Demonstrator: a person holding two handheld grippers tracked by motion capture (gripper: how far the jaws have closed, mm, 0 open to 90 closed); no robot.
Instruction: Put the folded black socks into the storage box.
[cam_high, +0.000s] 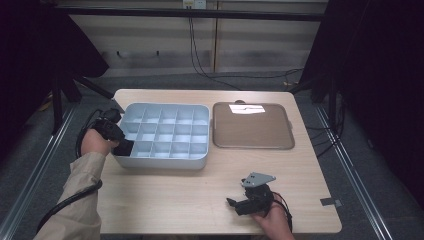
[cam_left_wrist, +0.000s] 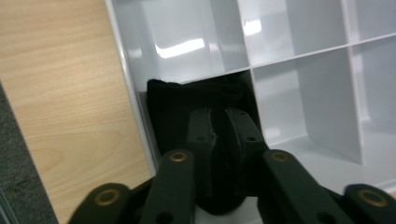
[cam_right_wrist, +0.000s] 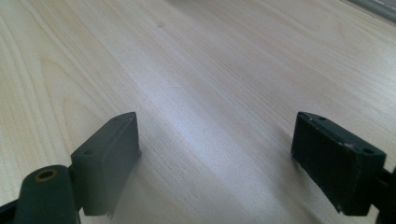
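On the pale wooden surface (cam_high: 165, 190), the left gripper (cam_left_wrist: 223, 135) reaches into the grey plastic divided tray's (cam_high: 165, 132) near-left compartment, fingers clamped on a black cloth item (cam_left_wrist: 187, 100), partly hidden. The right gripper (cam_right_wrist: 217, 158) rests low near the front edge, fingers wide apart, holding nothing.

We see the near half of the counter (cam_high: 165, 200) lying bare around our right tool (cam_high: 232, 202), with open room on every side. The compartment box (cam_high: 165, 159) and the brown tray (cam_high: 252, 145) just beside it block the middle. Thin dividers (cam_left_wrist: 299, 56) wall in our left tool (cam_left_wrist: 224, 126) and the black cloth (cam_left_wrist: 173, 107).
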